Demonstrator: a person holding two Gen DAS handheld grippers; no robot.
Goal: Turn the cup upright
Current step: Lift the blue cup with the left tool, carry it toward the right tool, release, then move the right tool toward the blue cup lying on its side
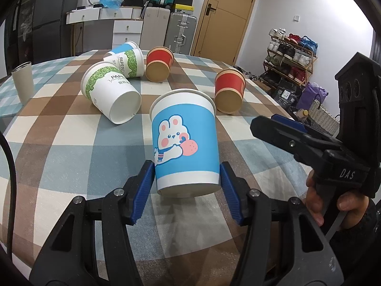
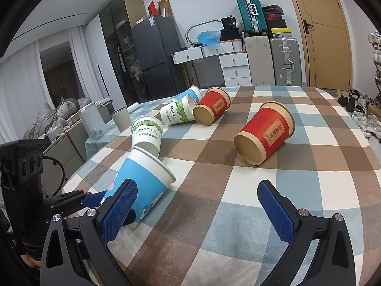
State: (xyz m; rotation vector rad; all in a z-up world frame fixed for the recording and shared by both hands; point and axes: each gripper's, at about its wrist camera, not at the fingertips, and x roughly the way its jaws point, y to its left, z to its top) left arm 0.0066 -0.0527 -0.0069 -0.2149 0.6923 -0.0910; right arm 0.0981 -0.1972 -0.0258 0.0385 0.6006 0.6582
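At the far left of the checked table (image 1: 71, 131) stands a grey tumbler (image 1: 22, 82), upright and well apart from the rest. Next to the right, two white-and-green paper cups lie on their sides: the nearer one (image 1: 108, 93) shows its base to the left wrist camera, and the farther one (image 1: 129, 63) rests against a second blue cup (image 1: 125, 47) behind it. A red cup (image 1: 159, 63) lies on its side just beside that pair.

Centre of the left wrist view: the blue rabbit cup (image 1: 185, 143) sits between the pads of the left claw (image 1: 187, 195), tilted, rim up and leaning away (the right wrist view confirms the lean). The pads stand spread either side of the cup's lower wall; whether they touch it cannot be told.

Further right, another red cup (image 1: 229, 90) lies on its side, base toward the camera.

On the right, the right claw (image 2: 197, 205) hovers over the table, spread wide and holding nothing, near the rabbit cup.
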